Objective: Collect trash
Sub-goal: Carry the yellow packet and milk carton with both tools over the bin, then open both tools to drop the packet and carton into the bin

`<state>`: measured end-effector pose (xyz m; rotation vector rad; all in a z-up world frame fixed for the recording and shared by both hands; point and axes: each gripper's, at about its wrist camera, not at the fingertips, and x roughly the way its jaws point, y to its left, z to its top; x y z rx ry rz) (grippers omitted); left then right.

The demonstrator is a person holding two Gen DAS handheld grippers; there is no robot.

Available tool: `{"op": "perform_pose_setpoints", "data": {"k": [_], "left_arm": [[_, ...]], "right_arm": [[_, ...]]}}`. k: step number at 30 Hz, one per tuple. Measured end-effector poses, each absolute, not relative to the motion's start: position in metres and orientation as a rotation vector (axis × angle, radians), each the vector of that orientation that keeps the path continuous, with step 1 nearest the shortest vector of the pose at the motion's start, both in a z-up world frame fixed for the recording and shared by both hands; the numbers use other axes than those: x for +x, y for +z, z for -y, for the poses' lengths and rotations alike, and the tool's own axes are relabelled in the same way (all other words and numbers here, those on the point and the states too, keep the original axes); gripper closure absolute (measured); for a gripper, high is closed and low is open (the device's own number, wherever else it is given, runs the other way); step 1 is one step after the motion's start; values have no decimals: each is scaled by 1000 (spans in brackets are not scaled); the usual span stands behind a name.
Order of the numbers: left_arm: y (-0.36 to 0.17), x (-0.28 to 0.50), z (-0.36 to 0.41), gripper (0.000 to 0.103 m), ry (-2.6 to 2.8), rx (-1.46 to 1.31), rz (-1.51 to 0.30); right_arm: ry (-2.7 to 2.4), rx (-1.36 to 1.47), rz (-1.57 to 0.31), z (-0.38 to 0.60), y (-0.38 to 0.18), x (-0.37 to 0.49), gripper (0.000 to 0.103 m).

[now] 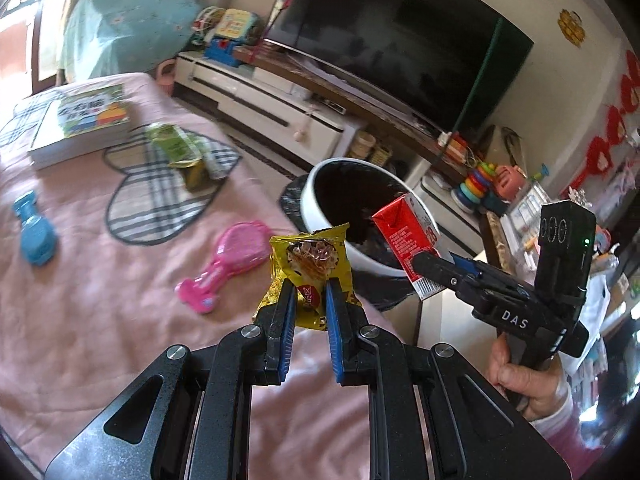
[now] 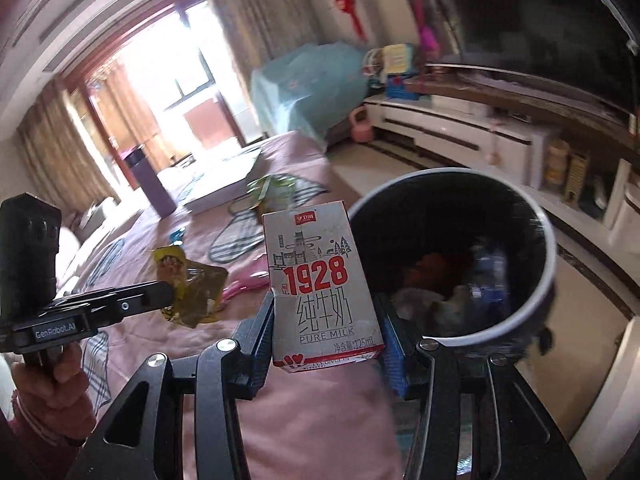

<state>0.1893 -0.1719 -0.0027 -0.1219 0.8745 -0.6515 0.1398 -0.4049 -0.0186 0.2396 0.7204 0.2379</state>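
**Yellow wrapper and milk carton both up by the bin**

Yellow snack wrapper [image 1: 310,276] sat pinched in the left gripper [image 1: 310,292], jaws nearly closed on its lower half, held up over the pink bedspread [image 1: 100,280]. Right gripper [image 1: 436,264] was off to the side clamping the milk carton [image 1: 404,236] right at the rim of the white trash bin [image 1: 320,196]. Green packet [image 1: 176,148] and a pink toy [image 1: 224,260] lay on the bed.

Right wrist view: carton [image 2: 320,280] upright between the jaws, squeezed on both sides, bin [image 2: 548,240] just beside it with trash inside. Left gripper [image 2: 168,292] held the wrapper [image 2: 192,288] over the bed.
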Motion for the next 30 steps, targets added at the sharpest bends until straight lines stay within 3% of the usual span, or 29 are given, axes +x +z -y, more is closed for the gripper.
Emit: {"op": "perform_pose_setpoints", "data": {"k": [30], "left_arm": [[-3, 236, 285, 89, -721, -30, -908]], "right_arm": [[61, 312, -708, 484, -22, 167, 55]]}}
